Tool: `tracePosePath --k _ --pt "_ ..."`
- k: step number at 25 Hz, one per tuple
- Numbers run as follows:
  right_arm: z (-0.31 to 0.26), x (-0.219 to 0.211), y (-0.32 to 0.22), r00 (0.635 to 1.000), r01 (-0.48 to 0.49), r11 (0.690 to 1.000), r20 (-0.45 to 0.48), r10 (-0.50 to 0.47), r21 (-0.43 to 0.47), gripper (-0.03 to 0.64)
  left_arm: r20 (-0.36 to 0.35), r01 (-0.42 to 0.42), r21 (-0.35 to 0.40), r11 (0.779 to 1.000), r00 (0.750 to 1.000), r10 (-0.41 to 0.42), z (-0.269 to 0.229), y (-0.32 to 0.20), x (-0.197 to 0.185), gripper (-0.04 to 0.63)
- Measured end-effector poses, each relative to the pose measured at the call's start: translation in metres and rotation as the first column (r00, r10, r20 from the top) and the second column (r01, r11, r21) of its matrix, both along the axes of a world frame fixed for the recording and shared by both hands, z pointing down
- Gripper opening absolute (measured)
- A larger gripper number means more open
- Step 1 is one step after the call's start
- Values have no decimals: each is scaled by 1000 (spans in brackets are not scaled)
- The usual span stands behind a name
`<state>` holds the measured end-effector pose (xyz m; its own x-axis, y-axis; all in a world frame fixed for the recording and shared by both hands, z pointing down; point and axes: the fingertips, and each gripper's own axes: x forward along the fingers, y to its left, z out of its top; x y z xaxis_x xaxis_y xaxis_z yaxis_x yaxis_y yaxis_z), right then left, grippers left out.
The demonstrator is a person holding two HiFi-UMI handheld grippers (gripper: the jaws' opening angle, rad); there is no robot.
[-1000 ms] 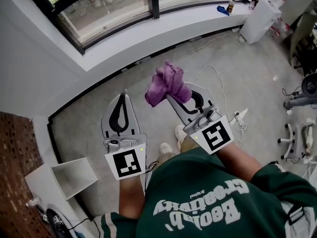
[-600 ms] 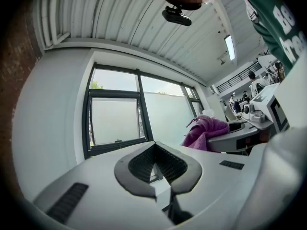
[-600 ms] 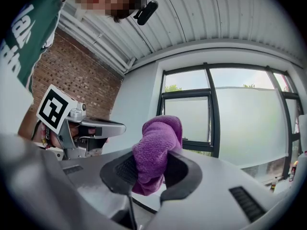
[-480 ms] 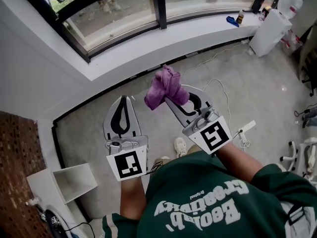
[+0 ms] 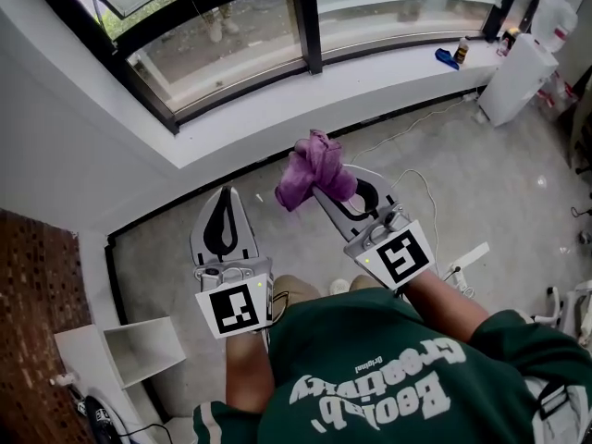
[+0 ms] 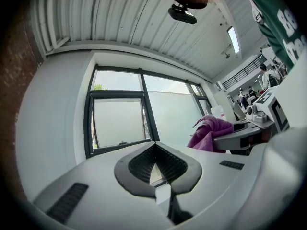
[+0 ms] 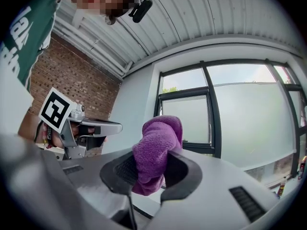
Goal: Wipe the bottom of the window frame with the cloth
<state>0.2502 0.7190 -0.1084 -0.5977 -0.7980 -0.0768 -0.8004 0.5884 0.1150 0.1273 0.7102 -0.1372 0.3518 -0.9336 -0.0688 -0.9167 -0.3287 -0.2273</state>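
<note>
While R claw (image 5: 324,191) clamps 1 cloth (image 5: 313,165) | L claw (image 5: 225,194) closed, empty

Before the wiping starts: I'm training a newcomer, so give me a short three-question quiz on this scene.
1. True or false: the left tongs hold the cloth.
2. The left tongs are: A) wide open, B) shut and empty, C) shut on a bottle.
3. Does the cloth touch the window frame yet?

Key:
1. False; the right tongs hold it.
2. B.
3. No; it is held short of the frame.
</note>
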Motion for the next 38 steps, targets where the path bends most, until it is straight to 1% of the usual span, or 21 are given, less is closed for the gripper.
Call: tracePosePath --k 5,10,12,17,20,23,26,28,30,33,36,38 --pt "4 -11 -38 1000 6 1000 6 -6 1 106 8 -2 4 1000 1000 2 0 -42 -9 8" --pt "30 -11 -52 1000 12 1000 3 -12 9 106 7 -11 21 1000 1000 11 18 -61 -5 8" --pt "36 -16 -77 1000 4 1000 0 -4 -1 106 3 -19 16 1000 1000 19 23 -88 -11 8" --pt "52 -48 -194 999 -41 999 -13 41 -33 106 -3 -54 -10 998 999 54 42 -211 -46 8" --pt "58 -72 -268 997 -73 997 -10 73 -24 106 8 -81 16 997 997 81 47 -296 -69 8" --pt "57 -100 -350 994 -105 994 -14 104 -31 106 30 -117 37 992 993 116 37 -390 -90 8" --pt "47 -131 -434 992 -124 991 -36 122 -45 106 39 -175 34 984 984 174 22 -477 -111 8" --pt "37 -148 -484 988 -148 988 -44 146 -41 106 57 -195 23 981 979 193 16 -527 -128 8" --pt "25 -155 -523 983 -179 983 -32 178 -37 106 60 -218 18 976 974 216 10 -569 -140 8" --pt "20 -166 -566 979 -198 979 -51 196 -41 106 70 -237 18 971 969 236 6 -618 -154 8" --pt "17 -177 -598 978 -208 977 -40 206 -52 106 58 -230 10 973 972 229 4 -653 -168 8" --pt "16 -183 -612 978 -206 977 -43 204 -58 106 48 -231 6 973 972 230 3 -668 -172 8"
